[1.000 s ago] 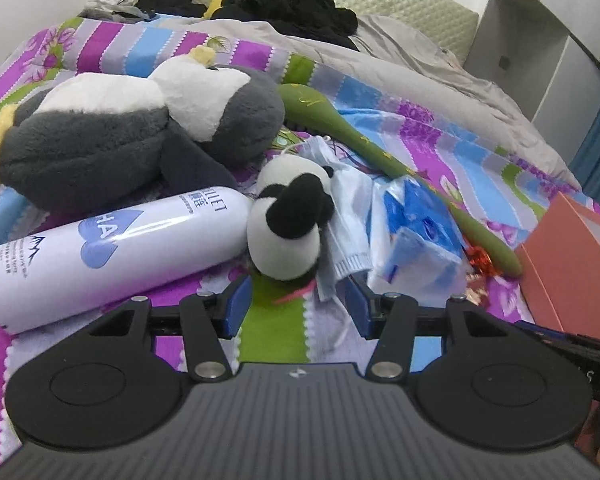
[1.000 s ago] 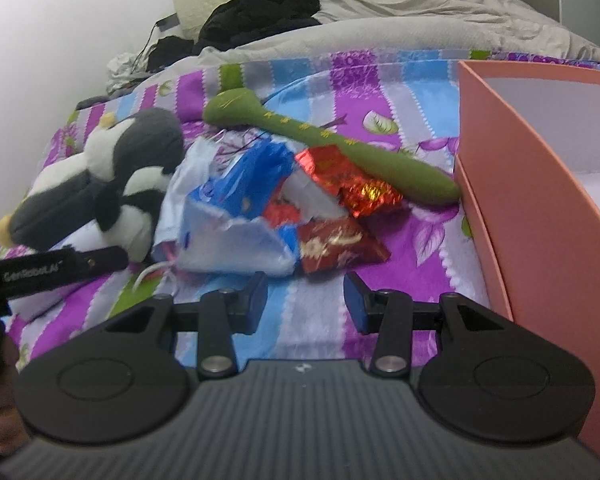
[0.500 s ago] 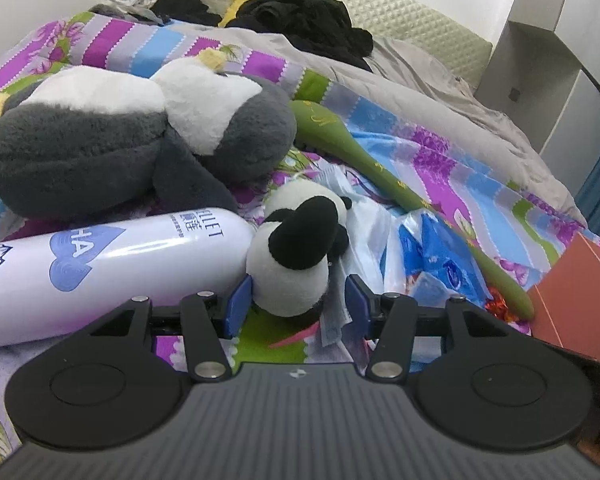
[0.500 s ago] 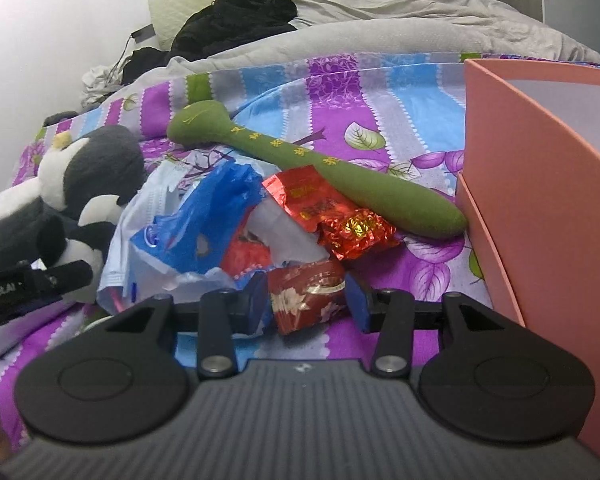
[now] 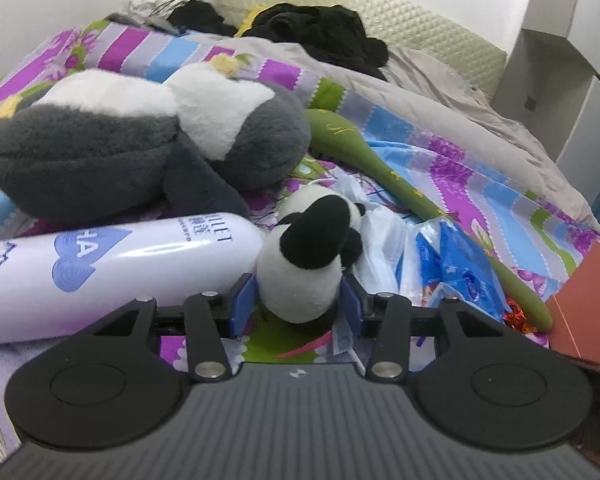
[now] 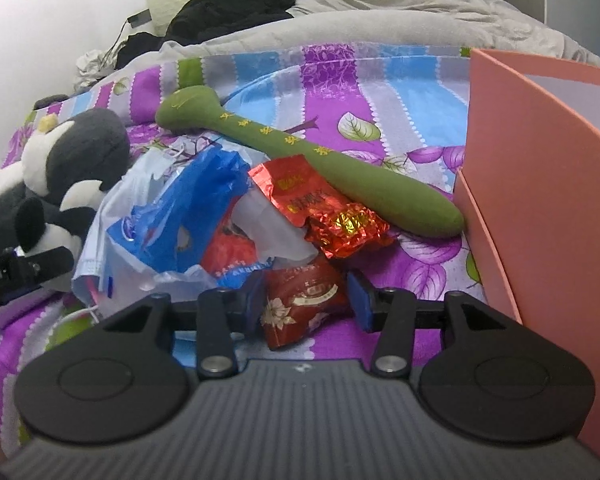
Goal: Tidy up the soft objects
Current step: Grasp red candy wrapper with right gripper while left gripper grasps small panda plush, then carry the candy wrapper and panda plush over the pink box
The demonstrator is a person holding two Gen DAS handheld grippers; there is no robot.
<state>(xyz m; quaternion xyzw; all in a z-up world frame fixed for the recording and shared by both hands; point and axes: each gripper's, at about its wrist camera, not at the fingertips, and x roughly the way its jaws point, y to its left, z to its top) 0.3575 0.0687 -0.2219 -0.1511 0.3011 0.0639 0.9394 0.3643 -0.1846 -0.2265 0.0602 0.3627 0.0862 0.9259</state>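
A bed covered by a striped purple, blue and green floral quilt is seen strewn with soft things, the tall salmon-pink cardboard box at its edge serving as the likely place for them. Farthest from the box lies a large grey-and-white plush penguin; nearer the box, a long green padded fabric mallet is laid with its far end touching the box wall. Beside the penguin, on its box-ward side, a small black-and-white plush panda is flanked by the left gripper, whose jaws have just been closing; its blue pads look to be at the fur, though a firm hold cannot be confirmed. Close to the box, a small red foil packet sits between the spread jaws of the right gripper, a gap being visible on the box-ward side.

For a sound pick, the panda's body should be squeezed well into the plush before any lift, clear of the white cylindrical spray bottle touching it on the side away from the box and of the thin plastic bags.
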